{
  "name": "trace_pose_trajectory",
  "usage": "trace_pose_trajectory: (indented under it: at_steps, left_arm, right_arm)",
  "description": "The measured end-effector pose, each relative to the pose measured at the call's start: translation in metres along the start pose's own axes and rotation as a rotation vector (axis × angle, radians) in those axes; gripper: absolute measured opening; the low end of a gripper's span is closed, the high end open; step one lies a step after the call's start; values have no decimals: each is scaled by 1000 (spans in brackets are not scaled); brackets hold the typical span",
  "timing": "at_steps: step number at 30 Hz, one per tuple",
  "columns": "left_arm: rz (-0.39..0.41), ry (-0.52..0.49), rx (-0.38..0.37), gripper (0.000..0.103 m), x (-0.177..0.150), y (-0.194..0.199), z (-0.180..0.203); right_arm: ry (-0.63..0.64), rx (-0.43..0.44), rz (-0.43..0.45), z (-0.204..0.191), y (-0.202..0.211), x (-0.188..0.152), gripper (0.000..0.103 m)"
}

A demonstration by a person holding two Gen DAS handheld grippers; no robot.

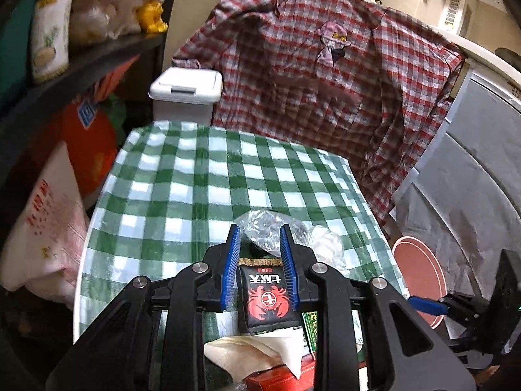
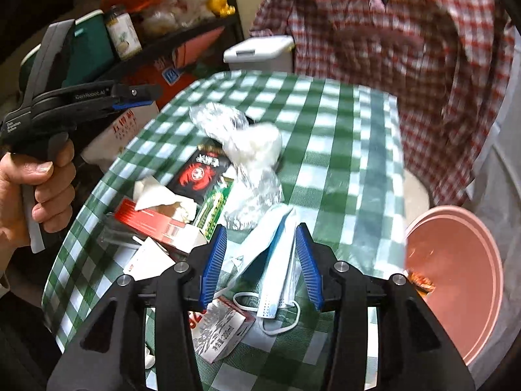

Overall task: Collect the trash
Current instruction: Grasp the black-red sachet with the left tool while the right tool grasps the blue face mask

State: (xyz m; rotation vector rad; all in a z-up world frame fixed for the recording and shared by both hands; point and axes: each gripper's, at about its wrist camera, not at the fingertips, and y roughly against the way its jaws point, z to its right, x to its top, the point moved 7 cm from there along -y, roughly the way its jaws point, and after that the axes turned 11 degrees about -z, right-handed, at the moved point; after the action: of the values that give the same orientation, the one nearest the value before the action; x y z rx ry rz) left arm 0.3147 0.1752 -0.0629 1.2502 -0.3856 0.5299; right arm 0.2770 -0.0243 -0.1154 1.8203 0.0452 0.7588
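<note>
Litter lies heaped on a table with a green checked cloth (image 2: 342,130): a blue face mask (image 2: 276,260), a black packet with a red crab (image 2: 198,172), a red box (image 2: 153,221), crumpled clear plastic (image 2: 221,117) and white tissue (image 2: 257,143). My right gripper (image 2: 262,228) stands open low over the mask, a blue pad on each side of it and neither pressing on it. My left gripper (image 2: 153,96), held in a hand (image 2: 39,189), hovers over the table's left edge with nothing in it. In the left wrist view its jaws (image 1: 260,231) frame the crab packet (image 1: 265,296) below, with a narrow gap.
A pink round bin (image 2: 456,286) stands open just past the table's right edge. A white lidded bin (image 1: 185,88) sits behind the table. A red checked shirt (image 1: 325,81) hangs at the back. Dark shelves with bags and jars (image 1: 52,32) crowd the left side.
</note>
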Motion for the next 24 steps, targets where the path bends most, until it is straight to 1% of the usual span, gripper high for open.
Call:
trace_pose_trajectory:
  at_steps: [5,9,14,15,16,18,19,21,23,24]
  left_arm:
    - [-48,16,-20,27,-3,-24,-6]
    - [-83,23,-34,30,-5,-42,-7]
    - [-111,24,-41,30,-3,-59,-5]
    - [-114,24,-44,30,-3,-62,-3]
    - [-114,22,-45,30,-3,-63,-3]
    - [-119,16,-43,30,-3,-66,0]
    - [-121,11,-37,29,-3,-67,1]
    - [-120,-1,-16,18,-3,-67,2]
    - [-114,-2,-13,7,-2,-64,1]
    - [-107,0,-17,5,0,-61,2]
  right_arm:
    - [-50,30,-63,7,-21,-1,45]
    - [-52,14,-89,9,-31,-2,45]
    - [-55,5,-113,13,-39,-4,45]
    - [-56,8,-113,14,-39,-4,44]
    - [-57,10,-111,14,-38,-4,42]
    - [-52,11,-108,15,-37,-4,28]
    - [-49,10,-106,15,-36,-4,26]
    - [-41,9,-100,14,-34,-4,14]
    - [-27,1,-86,12,-31,-3,10]
    - [-22,-7,-78,12,-28,-2,8]
